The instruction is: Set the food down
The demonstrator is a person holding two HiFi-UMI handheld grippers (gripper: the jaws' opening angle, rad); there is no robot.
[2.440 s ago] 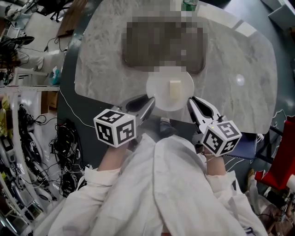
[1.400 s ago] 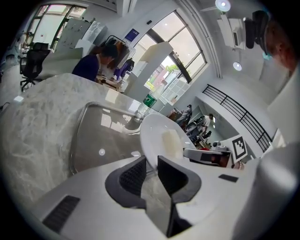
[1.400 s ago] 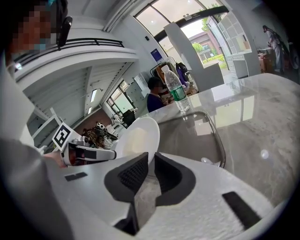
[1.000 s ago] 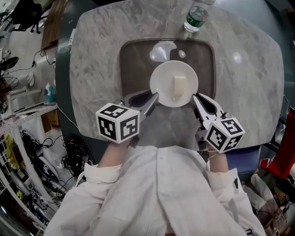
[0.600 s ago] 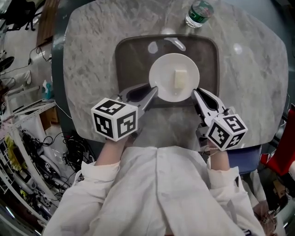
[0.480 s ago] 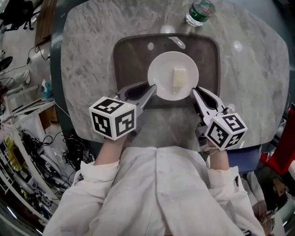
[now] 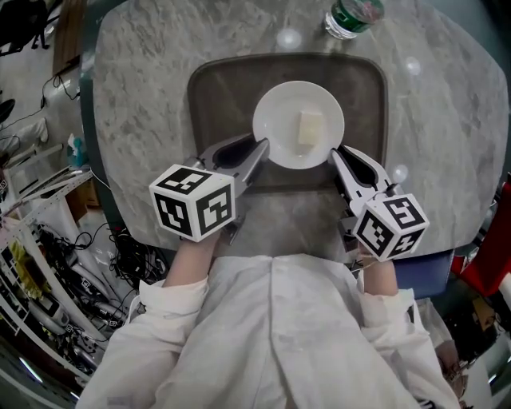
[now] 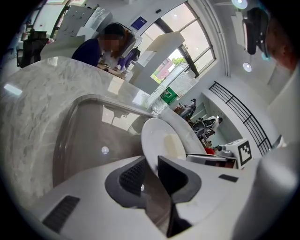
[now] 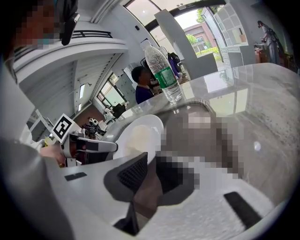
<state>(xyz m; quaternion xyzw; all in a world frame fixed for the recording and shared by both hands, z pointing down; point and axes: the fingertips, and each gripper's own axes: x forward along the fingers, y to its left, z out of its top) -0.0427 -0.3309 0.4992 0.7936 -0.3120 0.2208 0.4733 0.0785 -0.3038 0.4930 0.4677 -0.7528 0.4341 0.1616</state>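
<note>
Food [image 7: 310, 128]: pale block sitting mid-plate. Plate [image 7: 275, 128] is over the brown tray [image 7: 209, 104] on the marble counter [image 7: 136, 96]; can't tell if it's touching the tray yet. Left gripper [image 7: 259, 152] is clamped on the near-left rim. Right gripper [image 7: 337, 156] looks pinched on the near-right rim, one pad partly masked. Bottle [image 7: 351, 16] stands past the tray's far edge, well apart.

Step, as I read it: final placement, release not done. Next move calls for lowering level until the plate seats flat on the tray, then opening both grippers together and backing off without dragging the rim.
</note>
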